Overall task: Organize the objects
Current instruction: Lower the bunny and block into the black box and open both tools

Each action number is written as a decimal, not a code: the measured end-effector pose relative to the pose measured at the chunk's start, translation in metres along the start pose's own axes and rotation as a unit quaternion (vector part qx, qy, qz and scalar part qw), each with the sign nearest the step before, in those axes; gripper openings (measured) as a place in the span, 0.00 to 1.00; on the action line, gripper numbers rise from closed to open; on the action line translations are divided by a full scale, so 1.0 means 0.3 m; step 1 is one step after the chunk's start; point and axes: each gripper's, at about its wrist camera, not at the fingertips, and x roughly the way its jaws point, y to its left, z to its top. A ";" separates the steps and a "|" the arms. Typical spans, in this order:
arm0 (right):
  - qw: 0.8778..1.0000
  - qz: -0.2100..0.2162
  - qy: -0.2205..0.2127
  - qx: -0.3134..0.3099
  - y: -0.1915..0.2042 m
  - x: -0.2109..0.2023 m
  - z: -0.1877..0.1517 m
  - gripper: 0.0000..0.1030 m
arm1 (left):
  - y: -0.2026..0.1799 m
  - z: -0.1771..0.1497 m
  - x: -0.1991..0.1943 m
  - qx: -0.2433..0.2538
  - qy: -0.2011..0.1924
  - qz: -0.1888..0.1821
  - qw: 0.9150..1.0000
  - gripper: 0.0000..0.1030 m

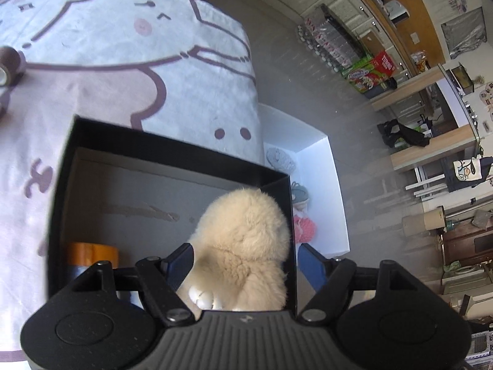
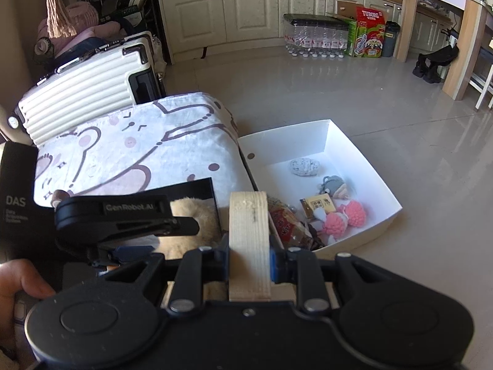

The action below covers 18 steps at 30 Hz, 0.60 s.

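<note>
A black open-topped box (image 1: 172,154) sits on a bear-print blanket (image 1: 92,30). Inside it lie a fluffy cream plush toy (image 1: 243,231) and an orange tape roll (image 1: 92,252). My left gripper (image 1: 246,262) is open, with the plush between its fingers. Its blue left pad (image 1: 181,262) is at the fur, and its right pad (image 1: 311,265) stands clear outside the box wall. My right gripper (image 2: 249,265) is shut on a pale wooden block (image 2: 249,225) with a rounded top, held beside the black box (image 2: 200,188) and over the edge of the white box (image 2: 363,160).
The white box (image 1: 326,160) stands on the floor against the blanket's edge and holds several small toys, among them pink pom-poms (image 2: 345,219). Another tape roll (image 1: 9,61) lies on the blanket at far left. Behind the blanket stands a white suitcase (image 2: 86,86). A hand (image 2: 18,280) is at lower left.
</note>
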 end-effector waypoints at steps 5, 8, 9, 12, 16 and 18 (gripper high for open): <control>1.000 0.024 -0.004 0.013 0.048 0.014 0.010 0.23 | -0.004 0.025 -0.134 0.044 -0.035 0.016 0.998 0.72; 0.999 0.043 -0.001 0.023 0.088 0.038 0.020 0.23 | 0.013 0.042 -0.195 0.061 -0.046 0.024 0.997 0.72; 0.998 0.050 0.001 0.028 0.099 0.048 0.024 0.23 | 0.020 0.048 -0.208 0.064 -0.048 0.027 0.996 0.72; 0.997 0.066 0.011 0.040 0.140 0.086 0.031 0.23 | 0.055 0.073 -0.252 0.071 -0.058 0.039 0.995 0.72; 0.996 0.083 0.030 0.028 0.214 0.149 0.035 0.23 | 0.103 0.107 -0.300 0.090 -0.071 0.061 0.992 0.72; 0.995 0.090 0.037 0.033 0.241 0.185 0.040 0.23 | 0.123 0.119 -0.318 0.100 -0.077 0.072 0.989 0.72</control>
